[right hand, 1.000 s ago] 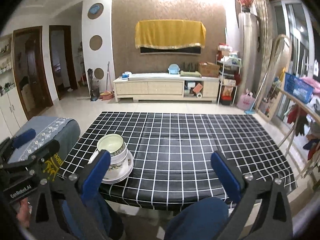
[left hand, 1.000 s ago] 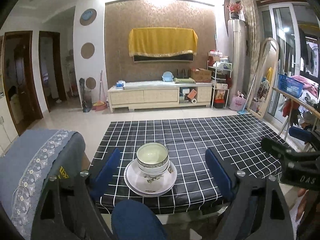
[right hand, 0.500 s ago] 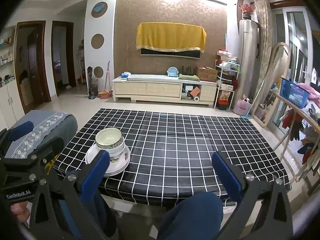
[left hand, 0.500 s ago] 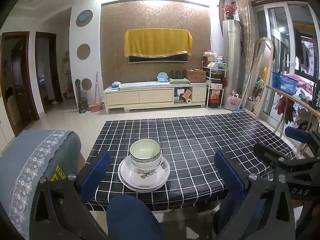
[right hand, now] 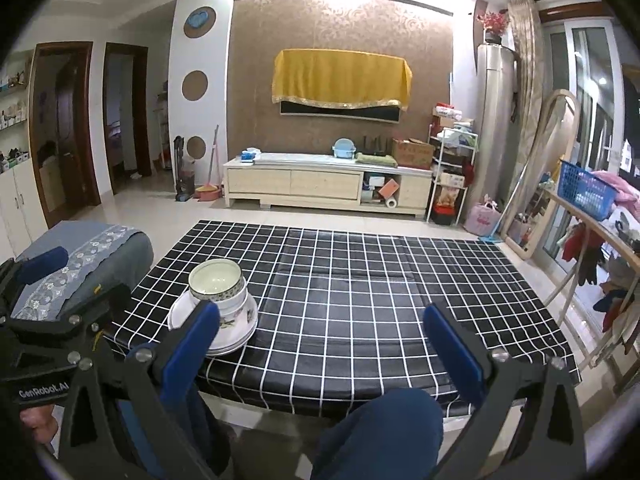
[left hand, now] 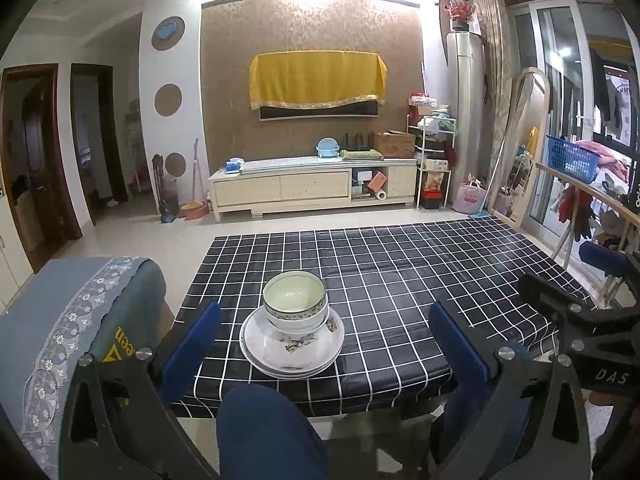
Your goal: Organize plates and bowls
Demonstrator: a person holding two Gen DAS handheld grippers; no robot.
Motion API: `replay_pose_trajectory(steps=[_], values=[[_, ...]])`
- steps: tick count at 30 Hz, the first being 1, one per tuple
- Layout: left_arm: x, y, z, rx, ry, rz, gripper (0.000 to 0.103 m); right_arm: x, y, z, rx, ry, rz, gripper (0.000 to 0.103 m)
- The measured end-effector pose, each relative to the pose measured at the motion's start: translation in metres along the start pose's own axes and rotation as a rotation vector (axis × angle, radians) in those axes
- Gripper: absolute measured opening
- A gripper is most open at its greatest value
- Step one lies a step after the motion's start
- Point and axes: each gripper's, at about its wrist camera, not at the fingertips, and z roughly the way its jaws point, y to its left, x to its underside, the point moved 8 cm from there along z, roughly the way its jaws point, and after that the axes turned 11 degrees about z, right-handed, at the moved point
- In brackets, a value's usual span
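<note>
A stack of bowls (left hand: 295,300) sits on a stack of white flowered plates (left hand: 292,344) near the front left edge of the table with a black checked cloth (left hand: 400,280). My left gripper (left hand: 324,336) is open and empty, held back from the table's front edge, its blue fingers either side of the stack in view. My right gripper (right hand: 320,340) is open and empty, also short of the table; the bowls (right hand: 218,284) and plates (right hand: 236,332) lie by its left finger.
A grey-covered chair back (left hand: 80,308) stands left of the table. The person's blue knee (left hand: 264,432) is below the front edge. A drying rack with a blue basket (right hand: 586,190) stands on the right. A TV cabinet (left hand: 312,188) is against the far wall.
Both grippers have drawn back and risen slightly from the table, so the stack looks smaller and farther. The bowls and plates have not moved. Both grippers stay open.
</note>
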Motion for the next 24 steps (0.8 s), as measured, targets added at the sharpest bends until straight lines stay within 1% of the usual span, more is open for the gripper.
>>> replay_pose_trajectory(steps=[9, 21, 24], values=[[0.0029, 0.0007, 0.0006, -0.005, 0.007, -0.001, 0.102, -0.0027, -0.0021, -0.0056, 0.013, -0.022, 0.004, 0.103], [0.0031, 0.0005, 0.0015, 0.005, 0.007, -0.008, 0.102, -0.0025, -0.0013, -0.0058, 0.015, -0.014, 0.010, 0.103], [0.0041, 0.0022, 0.0026, -0.008, 0.013, -0.010, 0.102, -0.0019, -0.0013, -0.0044, 0.017, -0.009, 0.010, 0.103]])
